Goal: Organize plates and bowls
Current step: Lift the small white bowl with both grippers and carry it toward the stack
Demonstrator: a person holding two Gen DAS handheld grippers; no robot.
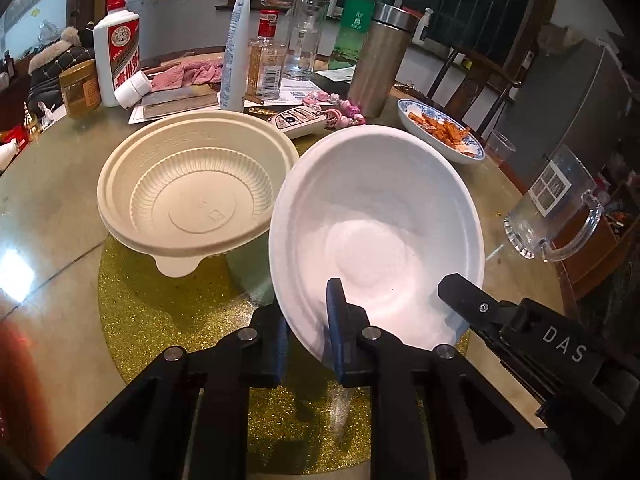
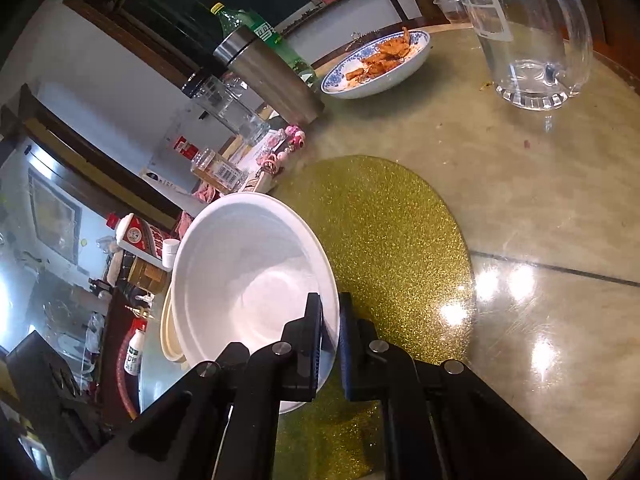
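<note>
A white bowl [image 1: 376,220] hangs tilted over the gold glitter mat [image 1: 160,304], held from two sides. My left gripper [image 1: 306,314] is shut on its near left rim, one blue pad inside the bowl and one outside. My right gripper [image 1: 454,298] pinches the right rim. In the right wrist view the same white bowl [image 2: 248,280] has its rim clamped between the right gripper [image 2: 330,306] pads. Just left of the white bowl, a stack of beige ribbed bowls [image 1: 192,196] sits on the mat; only its edge [image 2: 168,336] shows in the right wrist view.
A blue-patterned dish of fried food [image 1: 440,132] and a glass mug [image 1: 556,208] stand to the right. Along the back are a steel flask [image 1: 380,60], a green bottle [image 1: 358,16], a glass jar [image 1: 306,32], a white liquor bottle [image 1: 118,48] and a car key [image 1: 298,120].
</note>
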